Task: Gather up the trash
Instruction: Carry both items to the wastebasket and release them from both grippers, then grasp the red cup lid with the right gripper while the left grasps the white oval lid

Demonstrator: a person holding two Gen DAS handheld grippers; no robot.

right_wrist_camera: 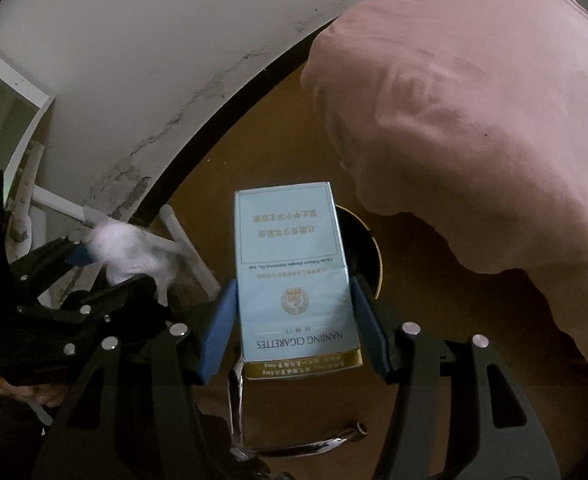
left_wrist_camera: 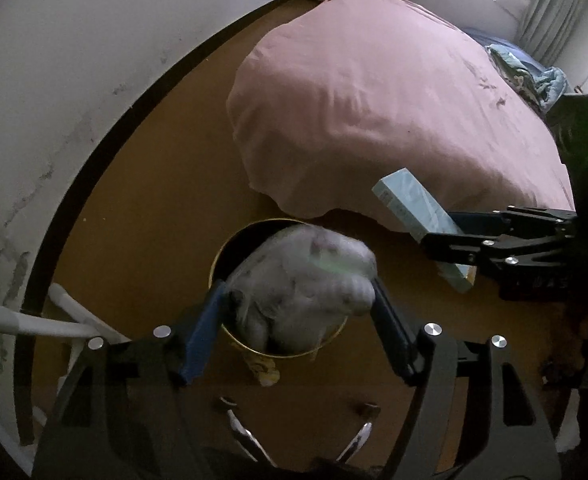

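A pink bedcover (left_wrist_camera: 374,92) drapes over the bed and down to the brown floor (left_wrist_camera: 165,152), beside a scuffed white wall (left_wrist_camera: 53,80). A round black bin (left_wrist_camera: 235,248) with a gold rim stands on the floor at the bed's corner. The left tool (left_wrist_camera: 300,284) is closed on a crumpled wad of pale tissue (left_wrist_camera: 306,280), held directly over the bin's opening. The right tool (right_wrist_camera: 294,300) is clamped on both sides of a light blue cigarette box (right_wrist_camera: 294,264), held above the floor near the bin.
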